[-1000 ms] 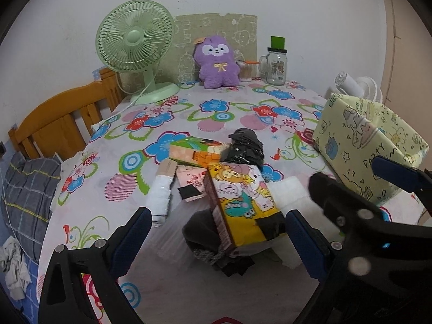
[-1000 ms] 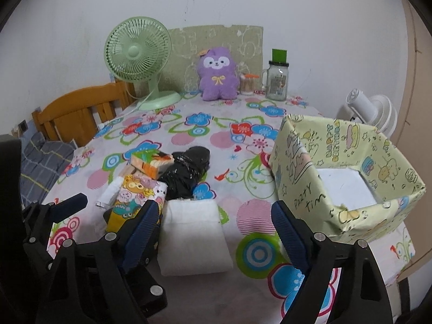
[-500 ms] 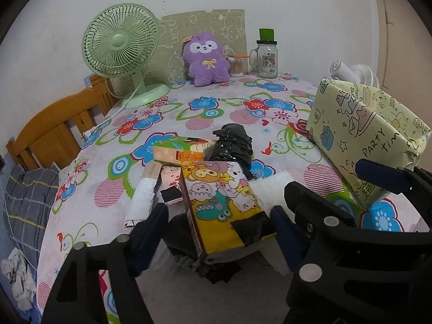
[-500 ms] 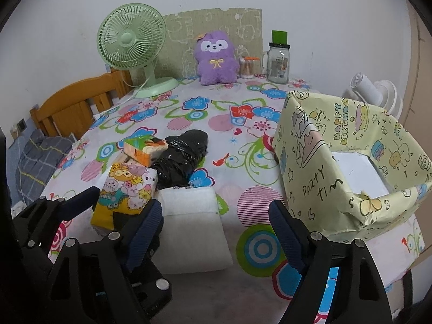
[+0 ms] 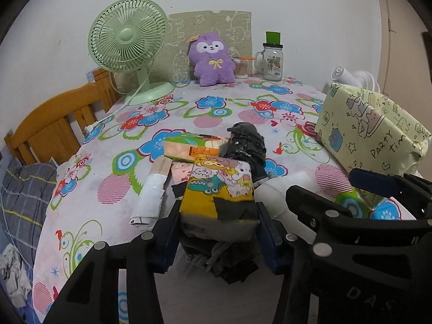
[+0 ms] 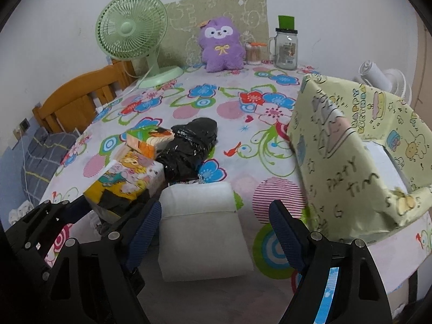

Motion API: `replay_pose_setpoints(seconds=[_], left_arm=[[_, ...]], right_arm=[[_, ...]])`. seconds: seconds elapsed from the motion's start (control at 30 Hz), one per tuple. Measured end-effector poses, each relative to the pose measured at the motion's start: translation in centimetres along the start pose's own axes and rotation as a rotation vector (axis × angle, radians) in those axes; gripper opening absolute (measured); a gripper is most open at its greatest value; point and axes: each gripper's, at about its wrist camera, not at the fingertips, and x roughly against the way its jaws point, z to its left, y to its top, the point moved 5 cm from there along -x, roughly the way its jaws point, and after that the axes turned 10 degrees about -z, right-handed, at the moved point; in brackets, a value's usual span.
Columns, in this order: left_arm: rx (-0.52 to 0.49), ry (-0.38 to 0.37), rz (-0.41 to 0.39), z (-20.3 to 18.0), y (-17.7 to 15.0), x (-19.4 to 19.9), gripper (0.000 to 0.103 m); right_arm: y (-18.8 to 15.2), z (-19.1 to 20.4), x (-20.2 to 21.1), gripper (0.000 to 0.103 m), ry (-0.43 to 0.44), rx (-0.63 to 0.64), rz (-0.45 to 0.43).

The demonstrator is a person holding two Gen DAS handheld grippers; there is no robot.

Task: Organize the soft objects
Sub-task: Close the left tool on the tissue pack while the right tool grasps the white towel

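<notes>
A yellow cartoon-printed soft pack [image 5: 218, 186] lies on a pile near the table's front edge. My left gripper [image 5: 217, 229] is closing, and both blue pads touch the pack's sides. Beneath the pack is a dark knitted item [image 5: 224, 259]. Behind it are a black plastic-wrapped bundle [image 5: 247, 145], an orange-green pack [image 5: 189, 148] and a white roll [image 5: 151, 197]. My right gripper [image 6: 216, 210] stands open astride a white padded pack [image 6: 202, 232], its right pad clear of it. A wrapping-paper box [image 6: 351, 156] stands open-topped at the right.
At the back of the floral tablecloth [image 5: 216, 108] stand a green fan [image 5: 127, 35], a purple plush [image 5: 210, 59] and a glass jar [image 5: 271, 59]. A wooden chair [image 5: 54, 124] stands at the left edge, and a white fan [image 6: 383, 78] stands behind the box.
My left jaws have narrowed from wide apart onto the yellow pack's sides. The right gripper has sunk slightly toward the white padded pack, its jaws as wide as before.
</notes>
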Motion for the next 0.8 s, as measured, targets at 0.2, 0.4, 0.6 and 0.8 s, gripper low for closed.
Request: replay_pose_setpoints(seconds=[0.2,0.4,0.6,0.8], left_arm=[[0.013,-0.005,0.014,0.8,-0.7,-0.3,0.051],[0.004,-0.013,0.009,0.7,-0.8,-0.4,0.051],[0.001,-0.019,0.013,0.6,-0.9,-0.5,0.051],[-0.011,-0.015,0.017,0.3,-0.8,-0.7,0.050]], right_arm=[[-0.3,0.6,-1.2,0.087,0.003,0.002,0.032],[-0.5,0.3,-2.5,0.088,-0.016,-0.012,0.065],[-0.9,0.3,-3.6,0.076,0.037,-0.062,0.122],[-0.6,1.2,-3.1,0.049,0.074,-0.043,0.112]])
